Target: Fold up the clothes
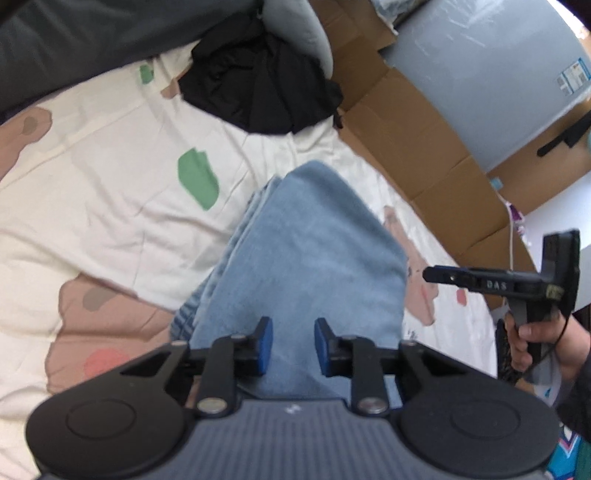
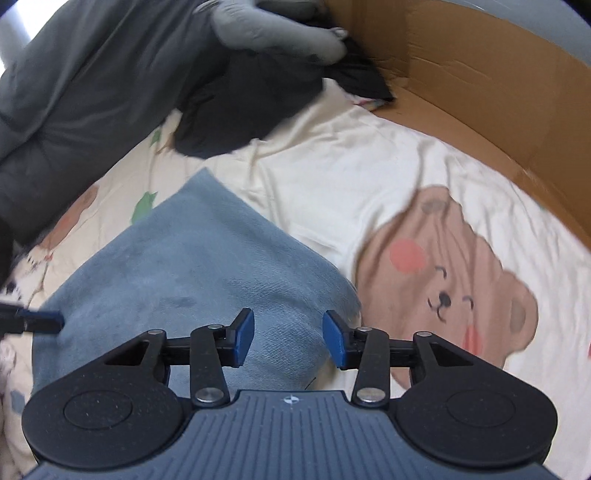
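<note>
Inspector: Two grippers on record. Left gripper (image 1: pixel 293 345): blue pads stand apart with a narrow gap, nothing pinched between them. It hangs above the folded blue garment (image 1: pixel 306 240), and I see no contact with the cloth.

Clerk: And the other one?

Inspector: Right gripper (image 2: pixel 288 341): pads set wider apart, likewise empty, over the near right edge of the same garment (image 2: pixel 192 266). From the left wrist view it shows side-on at the right edge (image 1: pixel 428 275), carried by a person's hand (image 1: pixel 535 339) in a dark sleeve, beyond the garment's right edge and clear of the cloth.

Clerk: Location of the garment?

Inspector: It lies flat on a cream bedsheet (image 1: pixel 110 177) printed with brown bears and green patches. Stacked layers show along its left edge in the left wrist view; the top face is smooth. One corner points away from the grippers.

Clerk: Other items noted?

Inspector: One crumpled black garment (image 1: pixel 258 85) at the far side of the sheet, well apart from the blue one. Dark grey bedding (image 2: pixel 74 92) along the far left. A pale grey cushion-like item (image 2: pixel 273 29) touching the black garment. Brown cardboard (image 2: pixel 480 92) borders the sheet on the right. Right wrist view is blurred; fine detail there cannot be confirmed.
</note>
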The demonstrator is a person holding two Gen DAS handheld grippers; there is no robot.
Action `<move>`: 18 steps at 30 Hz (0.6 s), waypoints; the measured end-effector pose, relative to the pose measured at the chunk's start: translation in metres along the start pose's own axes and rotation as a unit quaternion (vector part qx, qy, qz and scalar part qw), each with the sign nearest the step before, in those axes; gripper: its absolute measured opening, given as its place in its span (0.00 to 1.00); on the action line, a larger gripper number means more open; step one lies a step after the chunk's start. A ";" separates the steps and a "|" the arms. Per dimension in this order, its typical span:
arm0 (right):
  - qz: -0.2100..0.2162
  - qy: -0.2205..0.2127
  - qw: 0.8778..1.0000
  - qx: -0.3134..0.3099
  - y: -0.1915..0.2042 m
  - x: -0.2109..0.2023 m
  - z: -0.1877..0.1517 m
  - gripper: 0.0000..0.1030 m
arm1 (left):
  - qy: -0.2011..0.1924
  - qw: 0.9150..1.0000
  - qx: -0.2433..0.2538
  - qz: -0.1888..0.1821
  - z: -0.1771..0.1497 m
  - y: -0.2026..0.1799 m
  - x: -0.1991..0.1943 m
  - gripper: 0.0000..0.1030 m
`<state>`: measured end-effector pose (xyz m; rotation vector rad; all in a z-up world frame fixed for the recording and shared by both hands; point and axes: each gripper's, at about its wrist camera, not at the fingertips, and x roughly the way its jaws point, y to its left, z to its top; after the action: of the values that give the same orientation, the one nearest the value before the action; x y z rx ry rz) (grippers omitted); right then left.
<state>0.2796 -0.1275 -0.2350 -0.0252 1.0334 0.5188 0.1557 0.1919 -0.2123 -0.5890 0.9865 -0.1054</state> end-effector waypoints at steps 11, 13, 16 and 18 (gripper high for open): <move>-0.004 -0.017 0.998 0.053 -0.020 0.043 -0.008 0.26 | 0.023 0.999 0.017 0.042 -0.012 0.012 0.016 0.03; -0.001 -0.017 0.998 0.059 -0.022 0.053 -0.009 0.25 | 0.026 0.998 0.031 0.048 -0.012 0.008 0.017 0.03; 0.001 -0.023 0.998 0.064 -0.023 0.063 -0.009 0.23 | 0.033 0.998 0.038 0.049 -0.011 0.007 0.018 0.03; 0.000 -0.022 0.997 0.071 -0.024 0.065 -0.005 0.21 | 0.037 0.997 0.040 0.048 -0.010 0.007 0.018 0.03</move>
<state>0.3115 -0.1239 -0.2966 0.1103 1.0255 0.4430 0.1566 0.1869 -0.2335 -0.4665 1.0759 -0.0802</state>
